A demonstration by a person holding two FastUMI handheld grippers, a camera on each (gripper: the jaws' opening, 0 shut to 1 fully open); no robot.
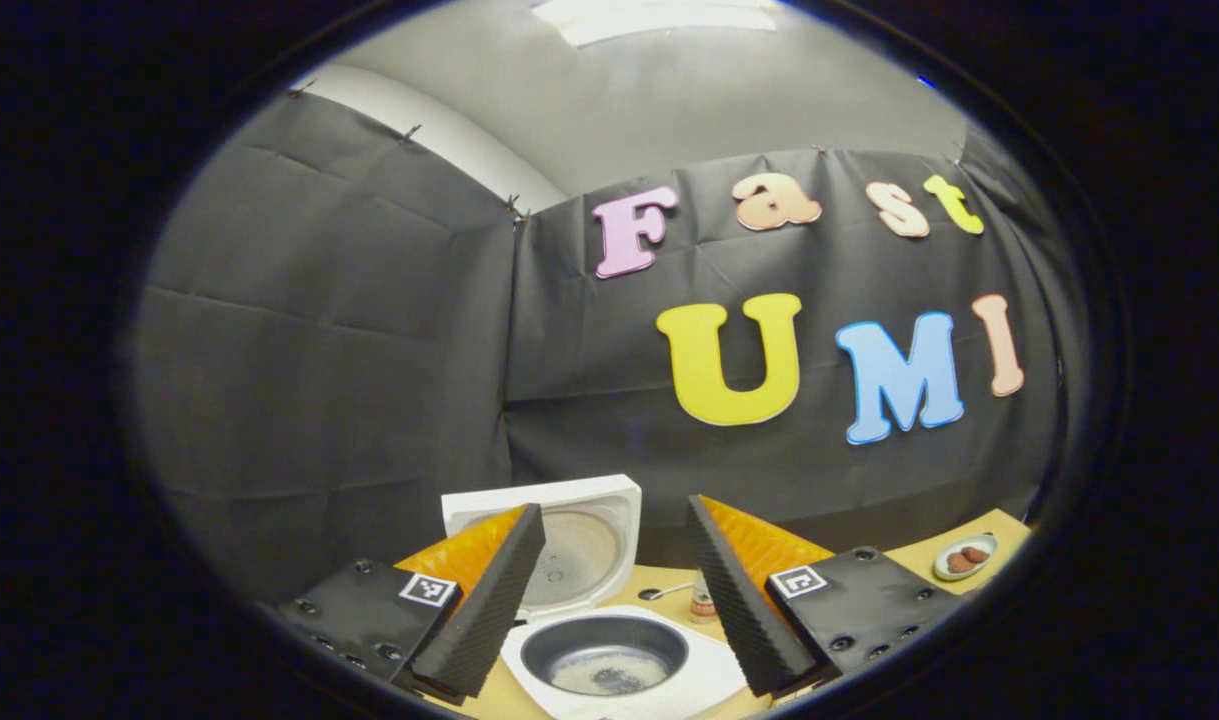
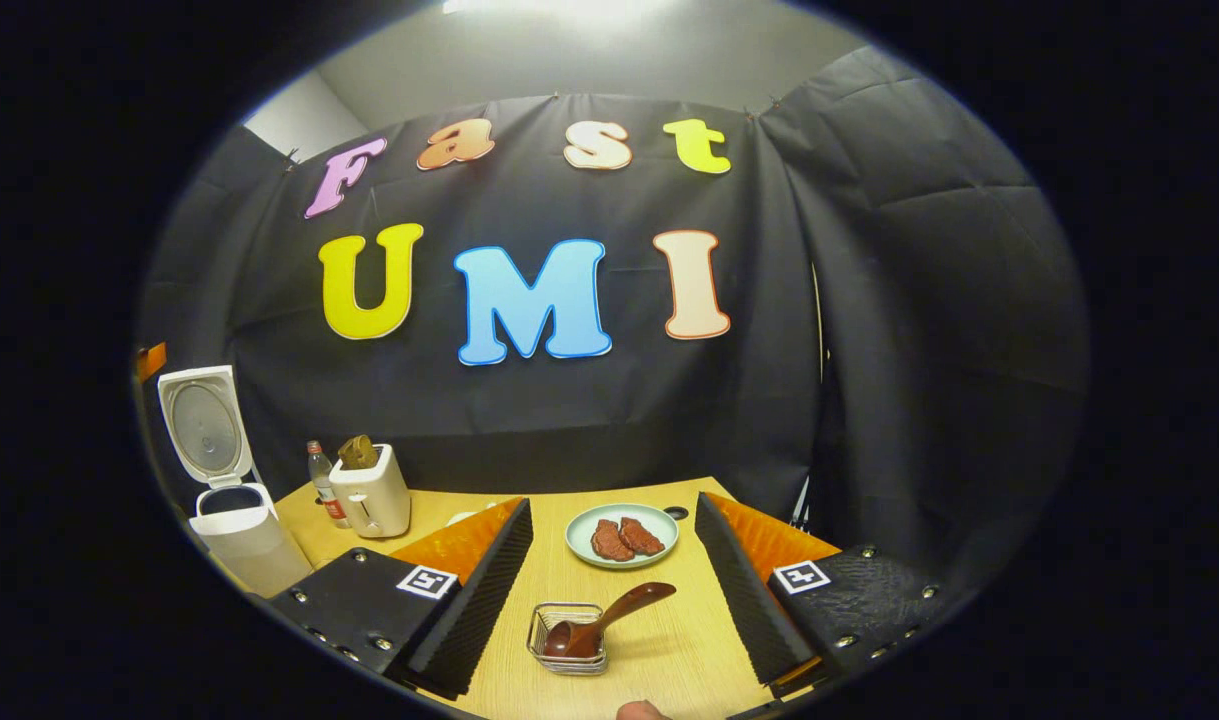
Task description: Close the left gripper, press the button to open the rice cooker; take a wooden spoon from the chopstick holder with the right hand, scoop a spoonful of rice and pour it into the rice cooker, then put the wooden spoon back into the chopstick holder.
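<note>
The white rice cooker stands open just below my left gripper. Its lid is tipped back, and the dark inner pot holds a thin layer of rice. My left gripper is open and holds nothing. In the right gripper view the same cooker stands at the far left with its lid up. A brown wooden spoon rests in the wire chopstick holder, its handle leaning up to the right. My right gripper is open around them, touching neither.
A white toaster with bread and a small bottle stand near the back wall beside the cooker. A pale plate with two brown pieces lies beyond the holder, and it shows again as a plate at the right.
</note>
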